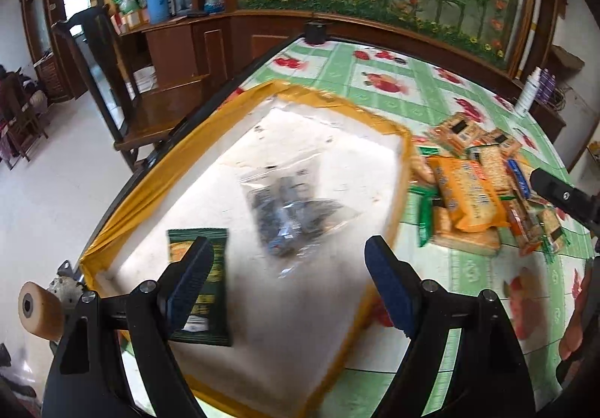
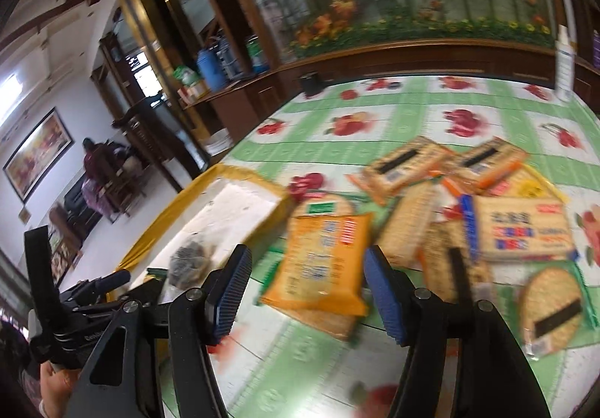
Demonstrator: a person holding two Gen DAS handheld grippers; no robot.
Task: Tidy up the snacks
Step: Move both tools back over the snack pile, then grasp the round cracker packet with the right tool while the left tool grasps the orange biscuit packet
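Note:
A white foam box (image 1: 307,290) with yellow tape on its rim sits at the table's left edge. Inside lie a dark green snack packet (image 1: 210,253) and a clear bag of dark pieces (image 1: 292,211). My left gripper (image 1: 288,279) is open and empty above the box. A pile of cracker packets (image 1: 472,193) lies to the right of the box. My right gripper (image 2: 307,290) is open and empty, just above an orange packet (image 2: 322,260) at the near edge of the pile (image 2: 468,211). The box shows at the left of the right wrist view (image 2: 232,211).
The table carries a green and white fruit-print cloth (image 2: 412,118). A white bottle (image 2: 564,62) stands at its far right edge. A wooden chair (image 1: 123,95) and cabinets (image 1: 180,43) stand past the left edge. My left gripper shows at lower left (image 2: 93,290).

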